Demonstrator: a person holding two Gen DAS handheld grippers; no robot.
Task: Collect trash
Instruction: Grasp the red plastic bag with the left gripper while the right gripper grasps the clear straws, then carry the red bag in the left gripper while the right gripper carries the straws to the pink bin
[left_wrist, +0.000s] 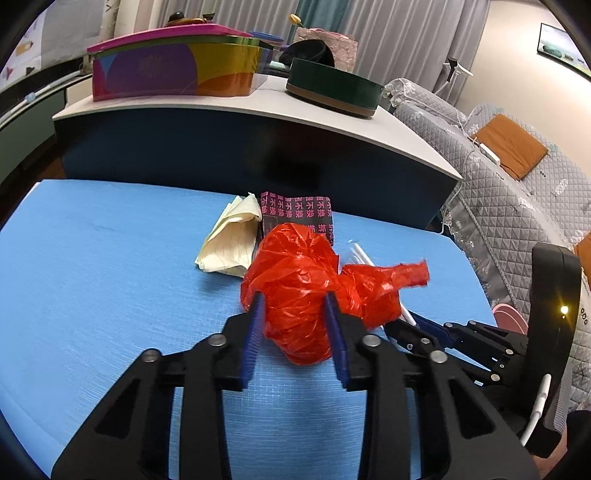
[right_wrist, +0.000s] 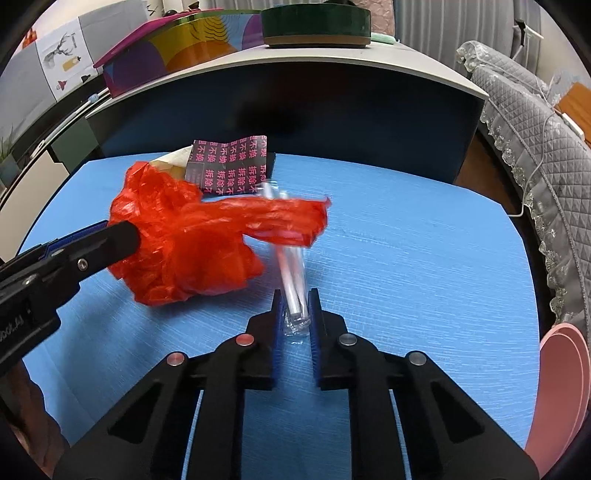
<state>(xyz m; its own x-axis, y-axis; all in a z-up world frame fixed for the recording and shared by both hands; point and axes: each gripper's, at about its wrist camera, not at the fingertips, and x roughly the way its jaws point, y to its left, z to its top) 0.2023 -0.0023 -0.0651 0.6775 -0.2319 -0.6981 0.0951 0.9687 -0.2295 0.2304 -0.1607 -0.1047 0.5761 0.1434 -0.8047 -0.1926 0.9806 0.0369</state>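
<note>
My left gripper (left_wrist: 293, 306) is shut on a crumpled red plastic bag (left_wrist: 295, 291) above the blue table (left_wrist: 110, 266). The bag also shows in the right wrist view (right_wrist: 184, 240), with the left gripper's fingers (right_wrist: 110, 236) at its left side. My right gripper (right_wrist: 295, 299) is shut on a clear plastic wrapper holding white straws (right_wrist: 291, 280); it shows at the right in the left wrist view (left_wrist: 417, 325). A cream paper wad (left_wrist: 231, 240) and a black wrapper with pink characters (left_wrist: 295, 212) lie behind the bag.
A pink bin (right_wrist: 561, 391) stands off the table's right edge. Behind the table stands a dark cabinet (left_wrist: 258, 158) with a colourful box (left_wrist: 173, 66) and a green round tin (left_wrist: 332, 88). A grey quilted sofa (left_wrist: 517, 206) is on the right.
</note>
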